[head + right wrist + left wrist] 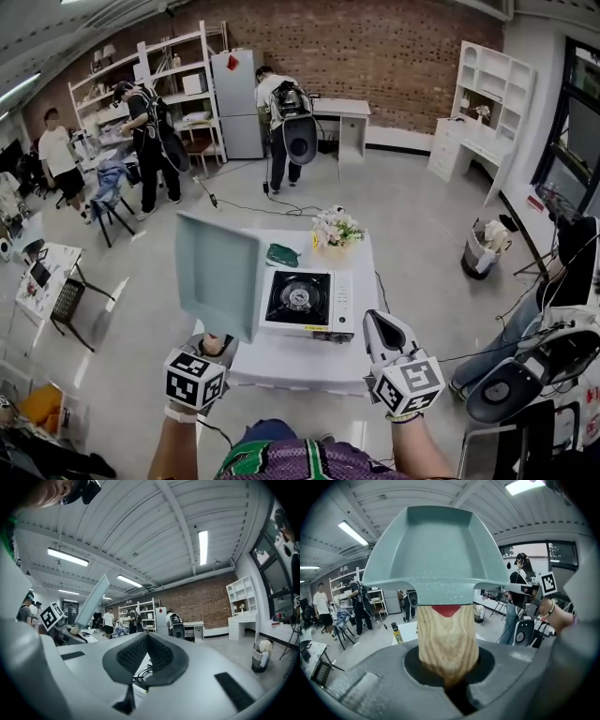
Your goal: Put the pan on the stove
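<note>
My left gripper (212, 347) clamps the pan (217, 272) aloft by its handle (447, 639), my right gripper (377, 325) is closed and empty, and next I lower the pan onto the stove (305, 302).

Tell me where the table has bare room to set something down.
Bare: the strip of table between stove and near edge, and the burner. Crowded: far edge, with green item and flowers. The raised pan hides the left side.
</note>
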`<state>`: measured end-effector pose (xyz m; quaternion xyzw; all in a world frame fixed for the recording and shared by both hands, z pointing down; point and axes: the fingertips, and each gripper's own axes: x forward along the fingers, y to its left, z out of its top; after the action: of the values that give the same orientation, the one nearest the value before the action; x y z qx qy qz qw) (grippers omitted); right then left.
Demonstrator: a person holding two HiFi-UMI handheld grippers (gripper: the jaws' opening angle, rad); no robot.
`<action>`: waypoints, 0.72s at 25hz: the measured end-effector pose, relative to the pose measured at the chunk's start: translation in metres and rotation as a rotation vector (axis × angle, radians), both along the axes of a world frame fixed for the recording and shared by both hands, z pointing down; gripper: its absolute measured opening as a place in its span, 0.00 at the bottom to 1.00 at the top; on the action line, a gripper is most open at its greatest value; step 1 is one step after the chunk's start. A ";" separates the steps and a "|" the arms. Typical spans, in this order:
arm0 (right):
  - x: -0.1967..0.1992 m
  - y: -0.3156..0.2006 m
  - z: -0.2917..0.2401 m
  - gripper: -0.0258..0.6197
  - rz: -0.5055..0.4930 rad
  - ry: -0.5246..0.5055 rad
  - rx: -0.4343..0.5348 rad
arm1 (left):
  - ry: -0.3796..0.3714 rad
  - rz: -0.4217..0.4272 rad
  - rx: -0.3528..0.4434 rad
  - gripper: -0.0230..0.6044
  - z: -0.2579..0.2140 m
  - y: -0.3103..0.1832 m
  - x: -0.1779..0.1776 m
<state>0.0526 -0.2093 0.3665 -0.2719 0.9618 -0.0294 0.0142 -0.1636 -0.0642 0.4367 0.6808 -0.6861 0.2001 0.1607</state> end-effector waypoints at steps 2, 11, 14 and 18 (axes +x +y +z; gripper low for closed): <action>-0.002 -0.008 0.004 0.04 0.007 -0.007 -0.015 | -0.002 0.008 -0.011 0.10 0.004 -0.008 -0.003; -0.039 -0.043 0.003 0.04 0.060 0.000 -0.010 | 0.012 0.091 -0.038 0.10 0.024 -0.063 -0.041; -0.055 -0.050 0.003 0.04 0.075 0.006 -0.007 | 0.014 0.121 -0.058 0.10 0.030 -0.076 -0.059; -0.079 -0.055 0.010 0.04 0.083 0.018 -0.023 | -0.011 0.167 -0.093 0.10 0.039 -0.089 -0.086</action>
<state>-0.0261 -0.2642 0.3767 -0.3119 0.9494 -0.0375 0.0038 -0.2491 -0.1532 0.4757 0.7262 -0.6179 0.2481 0.1710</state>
